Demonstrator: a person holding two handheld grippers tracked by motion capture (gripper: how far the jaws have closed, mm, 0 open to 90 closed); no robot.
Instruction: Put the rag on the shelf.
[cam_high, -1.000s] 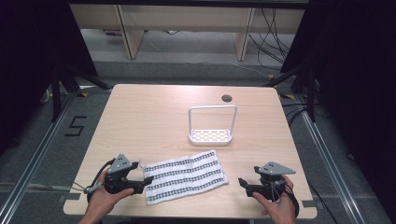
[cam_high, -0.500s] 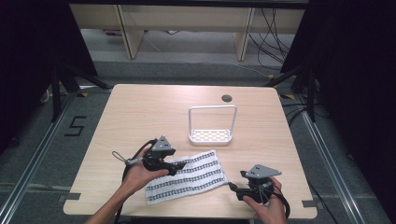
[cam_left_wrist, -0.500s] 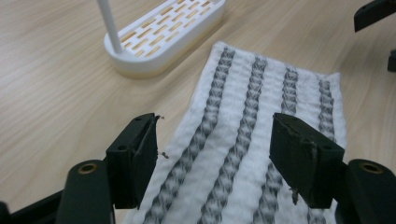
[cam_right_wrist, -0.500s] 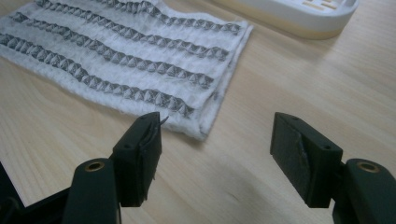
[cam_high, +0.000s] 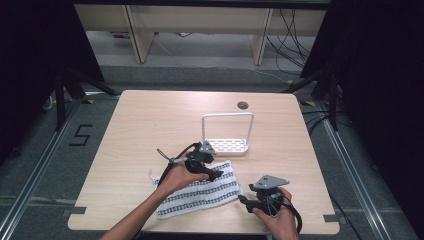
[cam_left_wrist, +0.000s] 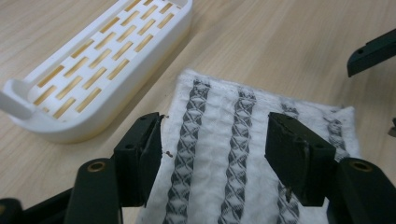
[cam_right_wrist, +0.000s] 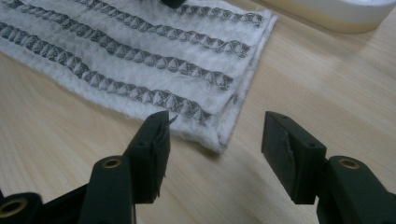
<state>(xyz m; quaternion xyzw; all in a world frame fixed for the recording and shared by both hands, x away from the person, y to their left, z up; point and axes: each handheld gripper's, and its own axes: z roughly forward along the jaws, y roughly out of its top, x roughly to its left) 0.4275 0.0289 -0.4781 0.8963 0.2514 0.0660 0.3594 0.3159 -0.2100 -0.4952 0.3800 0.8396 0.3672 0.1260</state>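
A white slotted rack (cam_high: 226, 145) with a tall loop handle stands on the desk (cam_high: 145, 120) just beyond the cloth (cam_high: 200, 192), nothing blocking it. The cloth (white waffle weave, dark patterned stripes) lies flat near the front edge. The left gripper (cam_left_wrist: 212, 144), jaws closing but apart, straddles its far end; the right gripper (cam_right_wrist: 215, 140), likewise narrowing, frames its near corner without touching
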